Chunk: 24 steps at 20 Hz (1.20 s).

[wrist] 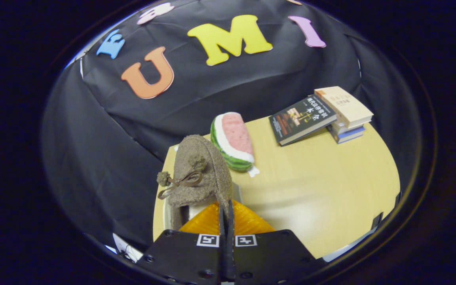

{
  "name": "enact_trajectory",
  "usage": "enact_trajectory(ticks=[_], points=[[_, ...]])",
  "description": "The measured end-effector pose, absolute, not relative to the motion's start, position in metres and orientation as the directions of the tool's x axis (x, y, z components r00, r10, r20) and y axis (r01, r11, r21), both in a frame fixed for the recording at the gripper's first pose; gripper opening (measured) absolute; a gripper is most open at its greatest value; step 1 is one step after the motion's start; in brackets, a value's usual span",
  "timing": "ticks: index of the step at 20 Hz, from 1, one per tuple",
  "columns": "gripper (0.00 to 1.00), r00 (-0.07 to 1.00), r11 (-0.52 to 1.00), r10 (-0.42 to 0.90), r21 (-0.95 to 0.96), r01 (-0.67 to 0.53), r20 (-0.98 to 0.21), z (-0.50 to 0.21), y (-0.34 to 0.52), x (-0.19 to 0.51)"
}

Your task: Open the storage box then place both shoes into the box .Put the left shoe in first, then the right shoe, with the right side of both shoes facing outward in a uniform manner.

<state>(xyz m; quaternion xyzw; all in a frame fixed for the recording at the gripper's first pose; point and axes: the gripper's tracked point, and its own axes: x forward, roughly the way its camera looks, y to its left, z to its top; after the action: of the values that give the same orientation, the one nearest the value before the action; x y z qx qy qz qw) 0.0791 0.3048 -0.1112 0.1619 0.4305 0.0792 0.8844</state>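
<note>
Nearest the camera, the tongs (226, 221) are closed, their two orange fingers (204, 223) pressed together with only a thin dark seam between them. Pinched in that seam is the back edge of a shoe (202, 174), a brown fuzzy slipper with a thin brown bow and two small pom-poms on its upper. The shoe stands straight ahead of the fingers, held upright with its toe rising away from the tongs, so its long axis runs forward and up along the line of the fingers. Its pale lining and sole show at the lower left, just beside the left finger. Whether it is the left or the right shoe cannot be told from here.

Below and around the shoe lies the bench (323, 186), a pale wooden top, bare on the side to the right of the fingers. A pale edge peeks out just behind the shoe; it may belong to the storage box, but too little shows to say. Judging by this, the shoe is being carried and is not yet set down.

Beyond the shoe, and a little to the right, a toy watermelon slice (232, 140) rests on the bench. Farther still to the right, near the far edge, sits a stack of books (323, 114), the top dark one leaning across the others.
</note>
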Motion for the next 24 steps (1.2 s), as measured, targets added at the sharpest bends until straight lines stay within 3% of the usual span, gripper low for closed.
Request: enact_trajectory(ticks=[6, 11, 16, 24], points=[[0.0, 0.527, 0.952, 0.246, 0.304, 0.024, -0.813, -0.169, 0.374, 0.065], [0.0, 0.484, 0.974, 0.136, 0.207, 0.096, -0.864, -0.207, 0.366, 0.067], [0.0, 0.456, 0.996, 0.027, 0.063, 0.065, -0.889, -0.24, 0.358, 0.068], [0.04, 0.405, 0.998, -0.005, 0.02, 0.058, -0.914, -0.268, 0.36, 0.064]])
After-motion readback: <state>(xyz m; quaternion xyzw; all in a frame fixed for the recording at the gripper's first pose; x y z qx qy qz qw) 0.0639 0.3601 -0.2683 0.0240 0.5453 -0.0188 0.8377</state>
